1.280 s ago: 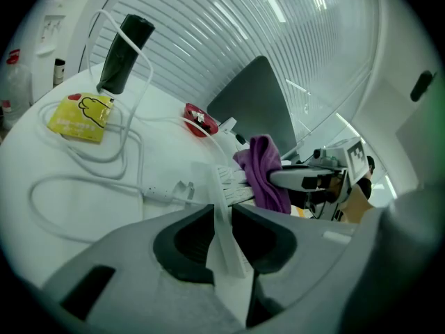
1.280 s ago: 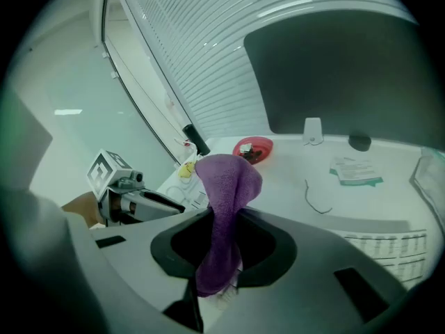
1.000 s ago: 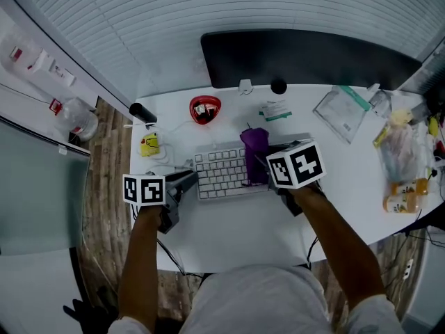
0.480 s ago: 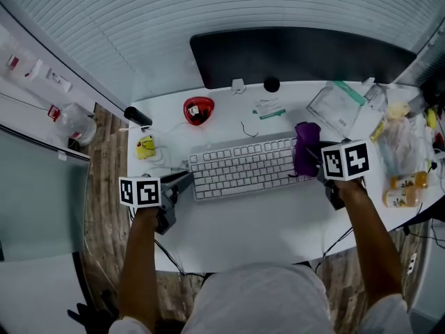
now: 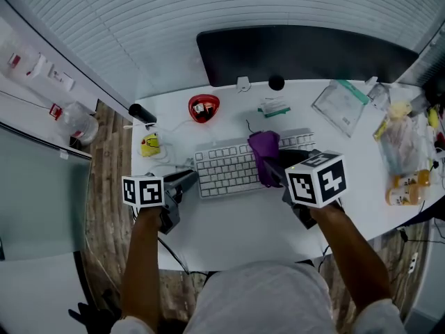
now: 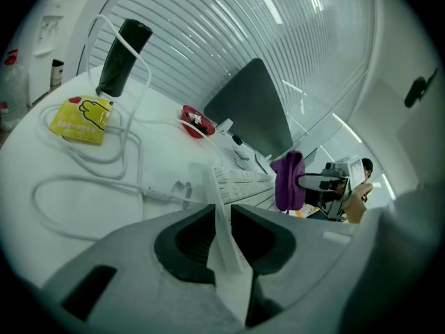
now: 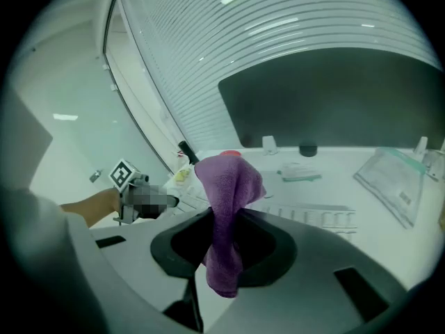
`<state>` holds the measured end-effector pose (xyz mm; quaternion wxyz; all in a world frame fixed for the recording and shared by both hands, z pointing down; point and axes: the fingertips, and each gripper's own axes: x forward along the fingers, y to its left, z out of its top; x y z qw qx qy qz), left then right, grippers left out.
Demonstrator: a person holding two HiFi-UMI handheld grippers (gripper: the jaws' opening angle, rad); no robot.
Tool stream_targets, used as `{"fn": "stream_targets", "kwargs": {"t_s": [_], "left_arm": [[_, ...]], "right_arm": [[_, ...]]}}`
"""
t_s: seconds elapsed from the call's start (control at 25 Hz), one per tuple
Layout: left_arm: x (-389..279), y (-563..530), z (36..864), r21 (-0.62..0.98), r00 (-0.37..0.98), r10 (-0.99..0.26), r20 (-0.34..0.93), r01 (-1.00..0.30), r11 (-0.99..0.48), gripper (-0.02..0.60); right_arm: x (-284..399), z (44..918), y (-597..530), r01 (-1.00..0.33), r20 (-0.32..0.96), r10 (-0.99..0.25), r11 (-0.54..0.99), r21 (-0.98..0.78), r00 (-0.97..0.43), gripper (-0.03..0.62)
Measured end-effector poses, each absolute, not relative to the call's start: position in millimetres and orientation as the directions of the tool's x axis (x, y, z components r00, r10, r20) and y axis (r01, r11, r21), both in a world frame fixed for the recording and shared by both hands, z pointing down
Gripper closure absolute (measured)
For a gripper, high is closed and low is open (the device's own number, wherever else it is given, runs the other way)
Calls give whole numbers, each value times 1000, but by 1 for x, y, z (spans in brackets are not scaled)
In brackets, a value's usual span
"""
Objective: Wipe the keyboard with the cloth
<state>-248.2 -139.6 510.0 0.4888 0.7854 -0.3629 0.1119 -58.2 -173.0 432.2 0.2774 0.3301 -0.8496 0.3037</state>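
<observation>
A white keyboard (image 5: 222,169) lies across the white desk (image 5: 236,221). My left gripper (image 5: 189,179) is at its left end. In the left gripper view the keyboard's edge (image 6: 217,193) stands between the jaws of the left gripper (image 6: 221,221), which are closing and press on it. My right gripper (image 5: 274,172) is shut on a purple cloth (image 5: 263,155) that hangs over the middle of the keys. In the right gripper view the cloth (image 7: 226,186) bulges up from the right gripper (image 7: 224,239), with the keyboard (image 7: 313,214) beyond it.
A dark monitor (image 5: 306,54) stands at the desk's back. A red bowl (image 5: 204,108), a yellow packet (image 5: 149,145), a black cylinder (image 5: 142,113) and white cable lie left of the keyboard. Clear bags (image 5: 341,106) and packets (image 5: 403,152) crowd the right side.
The right gripper carried the cloth to the keyboard's right end, then back to its middle. The left gripper stayed at the left end.
</observation>
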Motion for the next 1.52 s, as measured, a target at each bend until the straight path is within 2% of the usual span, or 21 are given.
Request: {"fn": "stream_targets", "kwargs": {"t_s": [0.4, 0.68, 0.92, 1.12, 1.52], "left_arm": [[-247, -137, 515, 697, 723, -449, 525, -668, -260, 500], [-246, -137, 515, 712, 735, -450, 507, -652, -262, 501], [-247, -137, 515, 708, 734, -446, 512, -655, -266, 500], [-247, -137, 515, 706, 734, -444, 514, -656, -266, 500], [-247, -137, 515, 704, 731, -442, 519, -659, -263, 500]], "right_arm": [[-193, 450, -149, -616, 606, -254, 594, -517, -754, 510], [-208, 476, -144, -633, 658, -218, 593, -497, -721, 510], [-171, 481, -149, -666, 703, -243, 616, -420, -668, 510], [-118, 485, -158, -717, 723, -281, 567, -405, -631, 510], [33, 485, -183, -850, 785, -381, 411, -329, -488, 510]]}}
